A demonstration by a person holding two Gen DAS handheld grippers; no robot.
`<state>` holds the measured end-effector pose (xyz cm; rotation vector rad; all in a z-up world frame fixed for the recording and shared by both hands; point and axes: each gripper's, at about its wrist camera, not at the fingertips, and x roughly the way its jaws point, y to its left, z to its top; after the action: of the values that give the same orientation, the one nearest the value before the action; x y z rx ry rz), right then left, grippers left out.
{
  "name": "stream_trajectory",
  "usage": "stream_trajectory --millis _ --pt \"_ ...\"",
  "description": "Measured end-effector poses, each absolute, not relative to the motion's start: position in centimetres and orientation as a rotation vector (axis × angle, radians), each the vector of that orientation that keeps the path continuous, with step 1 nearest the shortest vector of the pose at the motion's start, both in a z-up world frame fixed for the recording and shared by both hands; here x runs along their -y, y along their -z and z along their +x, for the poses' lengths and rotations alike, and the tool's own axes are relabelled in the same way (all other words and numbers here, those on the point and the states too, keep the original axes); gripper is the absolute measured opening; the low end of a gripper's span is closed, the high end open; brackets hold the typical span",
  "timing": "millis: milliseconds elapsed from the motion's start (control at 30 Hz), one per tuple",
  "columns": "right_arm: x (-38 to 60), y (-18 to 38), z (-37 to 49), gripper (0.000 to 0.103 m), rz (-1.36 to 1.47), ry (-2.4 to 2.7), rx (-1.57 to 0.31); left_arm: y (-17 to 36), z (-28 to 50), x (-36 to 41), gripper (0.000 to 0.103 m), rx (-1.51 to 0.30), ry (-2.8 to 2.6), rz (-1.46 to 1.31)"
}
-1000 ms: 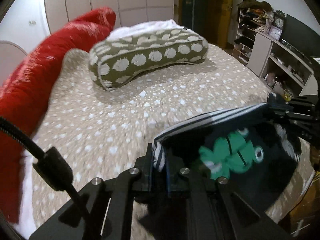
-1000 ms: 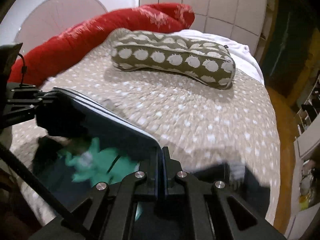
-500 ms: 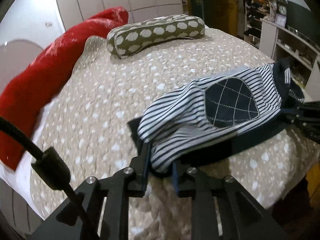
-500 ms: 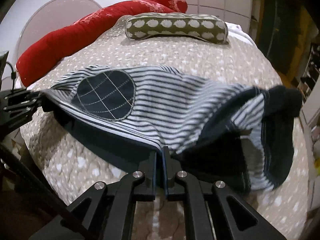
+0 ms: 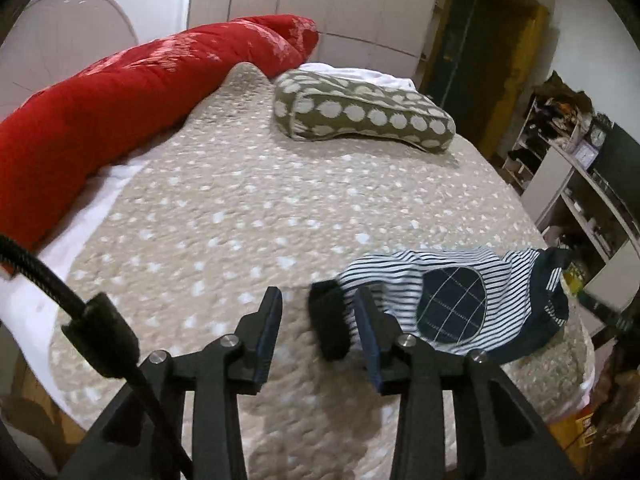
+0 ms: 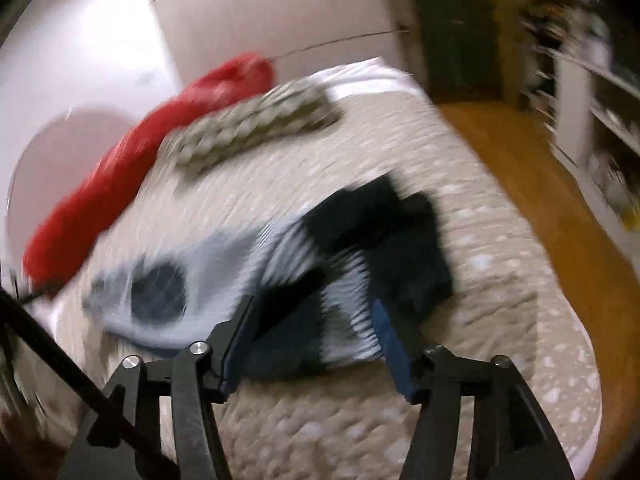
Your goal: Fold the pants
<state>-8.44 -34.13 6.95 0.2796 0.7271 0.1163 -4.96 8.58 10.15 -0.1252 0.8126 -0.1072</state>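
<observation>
left wrist view: left gripper [image 5: 318, 308] spread wide, holding nothing, over the speckled bedspread [image 5: 248, 200]. striped pants [image 5: 452, 304] lie crumpled on the near right of the bed, waistband just beside the right finger. right wrist view, blurred: right gripper [image 6: 316, 340] also wide apart, empty, pants [image 6: 224, 280] just beyond its tips. spotted pillow [image 5: 360, 110] far.

A bed with a beige white-flecked quilt [image 5: 248, 216] carries striped navy pants [image 5: 452, 304] near its right edge, a spotted olive pillow [image 5: 360, 116] and a long red bolster [image 5: 120, 92] along its far edge.
</observation>
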Motion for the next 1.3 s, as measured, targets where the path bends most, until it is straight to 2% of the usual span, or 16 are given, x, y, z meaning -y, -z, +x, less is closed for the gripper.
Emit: stream_trajectory --millis 233,400,433,500,767,867,933,1000,1067,1300 --pt "35.4 -6.2 -2.6 0.068 0.508 -0.088 -0.792 -5.6 -3.0 -1.8 0.037 -0.862 0.106 0.045" --pt "36.2 -4.9 -0.4 0.067 0.654 -0.02 -0.799 -3.8 -3.3 -0.8 0.042 -0.868 0.076 0.107" --pt "36.5 -4.7 -0.3 0.063 0.67 -0.001 -0.799 -3.8 -3.4 -0.9 0.042 -0.866 0.076 0.109" --pt "37.0 -4.1 0.1 0.007 0.685 -0.005 -0.819 -3.8 -3.5 -1.0 0.045 -0.866 0.079 0.1" --pt "39.8 -4.7 -4.4 0.005 0.643 0.044 -0.764 -4.0 -3.9 -1.0 0.045 -0.874 0.104 0.064" --pt "41.0 -3.3 -5.2 0.006 0.65 0.085 -0.791 -3.3 -4.1 -0.2 0.052 -0.877 0.106 0.099" --pt "41.6 -1.9 -5.5 0.011 0.667 0.098 -0.824 -3.0 -4.3 0.3 0.054 -0.869 0.099 0.137" --pt "41.8 -1.9 -6.0 0.031 0.661 0.111 -0.812 -3.3 -4.5 0.4 0.054 -0.87 0.105 0.151" --pt "41.7 -3.3 -6.8 0.039 0.619 0.142 -0.769 -4.1 -4.6 -0.4 0.054 -0.875 0.131 0.104" --pt "39.1 -9.0 -8.7 0.041 0.472 0.172 -0.605 -6.6 -4.5 -7.2 0.054 -0.85 0.029 -0.128"
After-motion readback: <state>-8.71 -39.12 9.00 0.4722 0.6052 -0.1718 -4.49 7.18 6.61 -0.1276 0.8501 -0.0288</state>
